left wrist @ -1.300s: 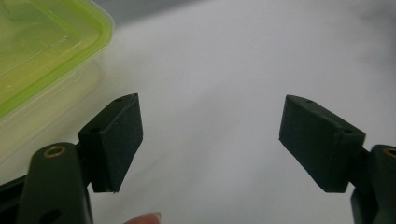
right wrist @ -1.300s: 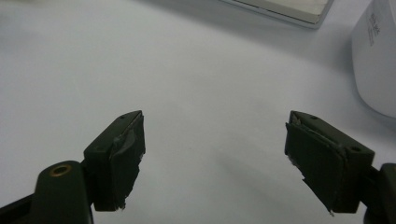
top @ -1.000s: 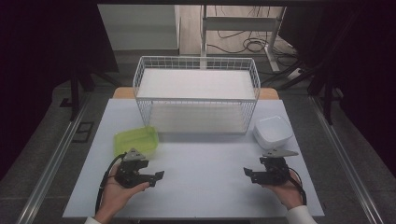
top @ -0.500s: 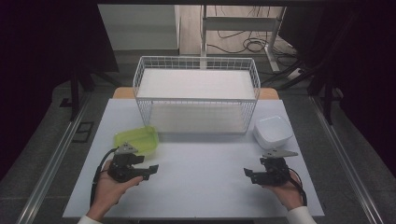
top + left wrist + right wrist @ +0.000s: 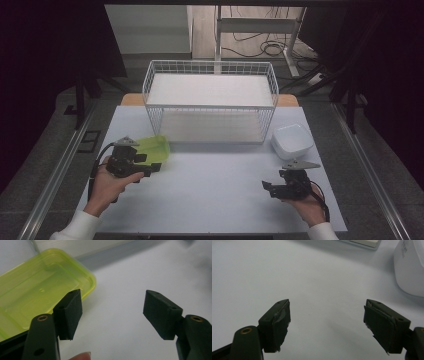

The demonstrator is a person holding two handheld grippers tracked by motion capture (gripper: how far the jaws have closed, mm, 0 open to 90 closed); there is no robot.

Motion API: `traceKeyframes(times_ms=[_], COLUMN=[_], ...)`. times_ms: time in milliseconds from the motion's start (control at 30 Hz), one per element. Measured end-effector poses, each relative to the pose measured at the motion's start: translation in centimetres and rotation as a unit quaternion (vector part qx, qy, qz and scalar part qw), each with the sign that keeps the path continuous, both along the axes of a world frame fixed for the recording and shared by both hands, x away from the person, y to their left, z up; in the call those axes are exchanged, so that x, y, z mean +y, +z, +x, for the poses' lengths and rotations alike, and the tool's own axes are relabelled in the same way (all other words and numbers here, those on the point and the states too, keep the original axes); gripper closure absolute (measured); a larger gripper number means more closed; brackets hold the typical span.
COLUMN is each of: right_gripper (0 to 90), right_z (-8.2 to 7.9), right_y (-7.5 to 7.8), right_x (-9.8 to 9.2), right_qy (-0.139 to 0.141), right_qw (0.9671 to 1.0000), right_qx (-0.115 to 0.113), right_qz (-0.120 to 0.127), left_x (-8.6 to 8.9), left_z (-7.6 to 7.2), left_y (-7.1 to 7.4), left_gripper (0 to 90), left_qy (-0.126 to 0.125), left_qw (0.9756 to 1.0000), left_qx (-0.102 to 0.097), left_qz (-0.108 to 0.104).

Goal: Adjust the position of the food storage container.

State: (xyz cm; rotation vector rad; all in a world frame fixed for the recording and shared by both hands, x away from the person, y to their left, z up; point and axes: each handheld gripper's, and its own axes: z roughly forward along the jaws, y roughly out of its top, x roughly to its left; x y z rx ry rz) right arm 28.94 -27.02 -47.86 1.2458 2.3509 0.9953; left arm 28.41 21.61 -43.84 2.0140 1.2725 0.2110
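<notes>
The left gripper (image 5: 148, 167) is hovering at the lower left of the high view, just beside the green container (image 5: 150, 148), with its jaws apart and nothing between them; they have just been closing slightly. In the left gripper view the green container (image 5: 37, 290) is lying to the upper left of the jaws, its long axis running from lower left to upper right, its near rim just behind the left jaw. The right gripper (image 5: 267, 187) is resting at the lower right, jaws wide apart and empty, near the white bowl (image 5: 291, 141) and well apart from the container. The left hand is clearly nearer. The wire basket (image 5: 210, 102) is standing behind on the tabletop (image 5: 210, 190).
</notes>
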Motion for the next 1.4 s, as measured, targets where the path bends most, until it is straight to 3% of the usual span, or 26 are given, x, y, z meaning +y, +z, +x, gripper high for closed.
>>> traceKeyframes(times_ms=[200, 500, 600, 867, 1267, 1400], right_gripper=[21.3, 21.2, 21.3, 21.2, 21.1, 21.0], right_z=[-0.1, 0.0, 0.0, 0.0, 0.1, 0.1], right_y=[0.1, -0.1, -0.1, -0.1, -0.2, -0.2], right_x=[0.1, 0.2, 0.1, 0.1, 0.0, 0.1], right_qy=[0.002, 0.005, 0.002, 0.005, 0.003, 0.005], right_qw=[1.0, 1.0, 1.0, 1.0, 1.0, 0.9999], right_qx=[-0.002, -0.001, 0.0, -0.003, -0.003, -0.003], right_qz=[0.0, -0.002, -0.003, -0.004, -0.007, -0.009], left_x=[0.7, 1.6, 2.5, 3.9, 5.9, 6.1], left_z=[1.0, 2.2, 3.3, 6.0, 9.9, 10.9], left_y=[0.2, 1.7, 1.9, 1.6, 0.8, 0.2], left_gripper=[29.7, 30.0, 30.5, 33.9, 39.1, 42.4], left_qy=[0.007, 0.003, 0.016, 0.03, 0.058, 0.058], left_qw=[1.0, 1.0, 0.9998, 0.999, 0.9972, 0.9963], left_qx=[0.006, 0.005, 0.008, 0.018, 0.046, 0.057], left_qz=[0.004, 0.002, 0.004, 0.028, 0.01, 0.028])
